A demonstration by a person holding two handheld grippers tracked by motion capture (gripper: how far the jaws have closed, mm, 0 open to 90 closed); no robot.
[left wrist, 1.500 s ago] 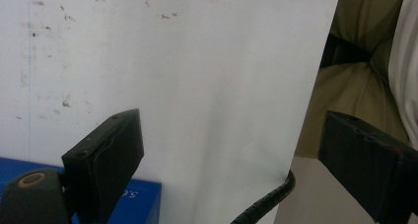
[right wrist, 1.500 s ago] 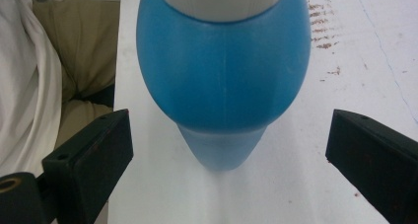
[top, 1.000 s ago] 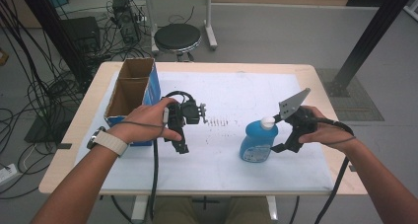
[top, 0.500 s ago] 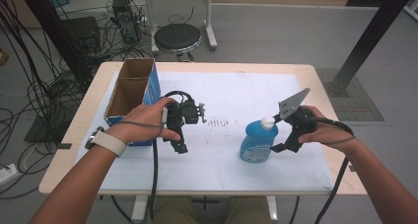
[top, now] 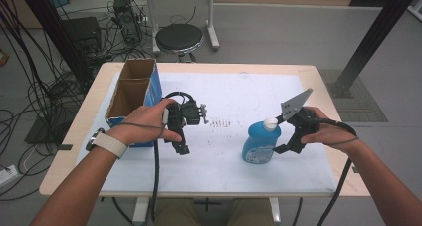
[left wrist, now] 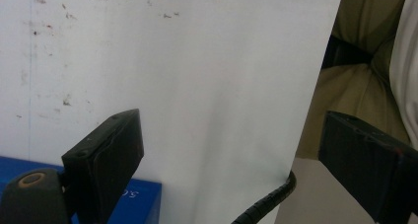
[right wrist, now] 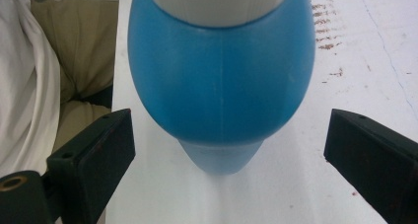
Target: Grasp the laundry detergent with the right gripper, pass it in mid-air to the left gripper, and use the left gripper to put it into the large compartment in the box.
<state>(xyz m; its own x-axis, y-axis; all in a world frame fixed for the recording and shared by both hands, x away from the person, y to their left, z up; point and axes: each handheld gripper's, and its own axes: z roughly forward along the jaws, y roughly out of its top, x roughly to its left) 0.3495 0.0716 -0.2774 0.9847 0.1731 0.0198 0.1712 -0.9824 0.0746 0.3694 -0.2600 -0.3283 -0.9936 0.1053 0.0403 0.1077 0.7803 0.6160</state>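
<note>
Right gripper view: right gripper [right wrist: 226, 150] jaws apart around the upright blue bottle [right wrist: 222, 76] near the table's [top: 239, 81] front edge; an off-centre squeeze could tip the rounded body over.

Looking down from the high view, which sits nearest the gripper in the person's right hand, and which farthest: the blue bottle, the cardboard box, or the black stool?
From the right gripper:
1. Blue plastic bottle with a white cap, just beside the gripper, toward the table's middle.
2. Open brown cardboard box with blue sides, across the table at its left edge.
3. Round black stool, on the floor beyond the table.
</note>
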